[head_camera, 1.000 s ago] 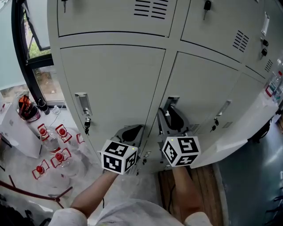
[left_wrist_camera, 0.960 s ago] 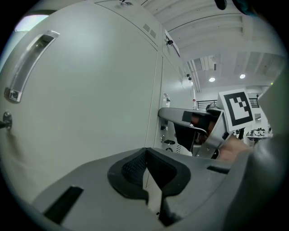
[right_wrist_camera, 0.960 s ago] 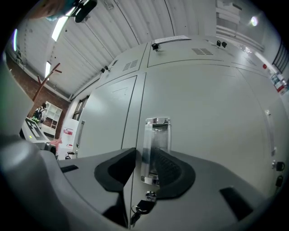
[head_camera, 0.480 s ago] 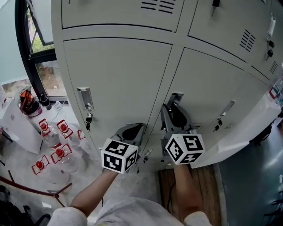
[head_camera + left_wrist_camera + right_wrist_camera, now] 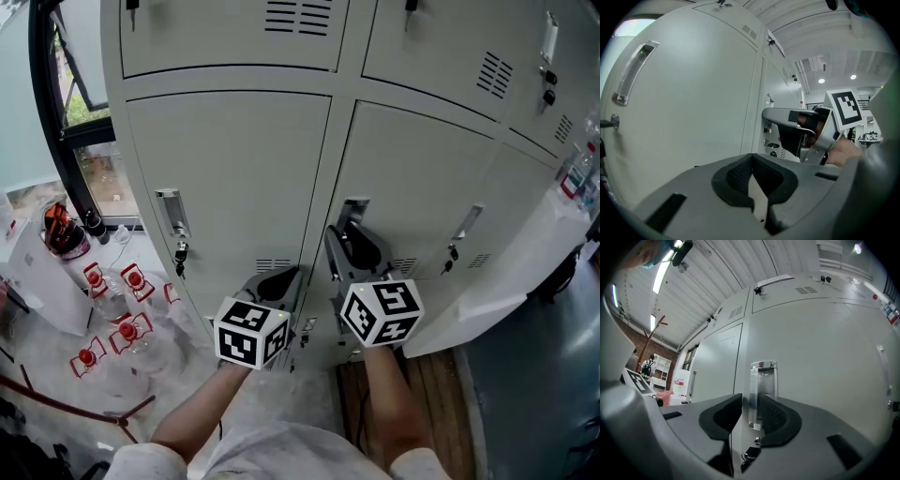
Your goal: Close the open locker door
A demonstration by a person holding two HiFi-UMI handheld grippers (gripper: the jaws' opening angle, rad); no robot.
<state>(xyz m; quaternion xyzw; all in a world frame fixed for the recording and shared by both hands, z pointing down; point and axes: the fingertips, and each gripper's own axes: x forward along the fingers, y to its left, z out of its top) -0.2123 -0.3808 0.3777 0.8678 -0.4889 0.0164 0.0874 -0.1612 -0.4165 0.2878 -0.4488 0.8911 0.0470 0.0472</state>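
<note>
The grey locker door (image 5: 412,187) in the middle of the lower row lies almost flush with its neighbours. Its chrome handle (image 5: 352,212) (image 5: 761,394) stands upright between the jaws of my right gripper (image 5: 345,246) (image 5: 750,416). Those jaws are closing: the right pad lies against the handle, while a slit still shows at the left one. A key (image 5: 749,453) hangs below the handle. My left gripper (image 5: 274,281) (image 5: 751,180) is shut on nothing, low in front of the left door (image 5: 234,178), apart from it.
The left door has its own handle and hanging key (image 5: 174,225). A white panel (image 5: 497,291) sticks out at the lower right. Bottles with red caps (image 5: 117,314) and a white box (image 5: 42,277) stand on the floor by the window at the left.
The right gripper has edged slightly left and stays at the middle door's handle. The left gripper has hardly moved. My head's view has swayed a little.
</note>
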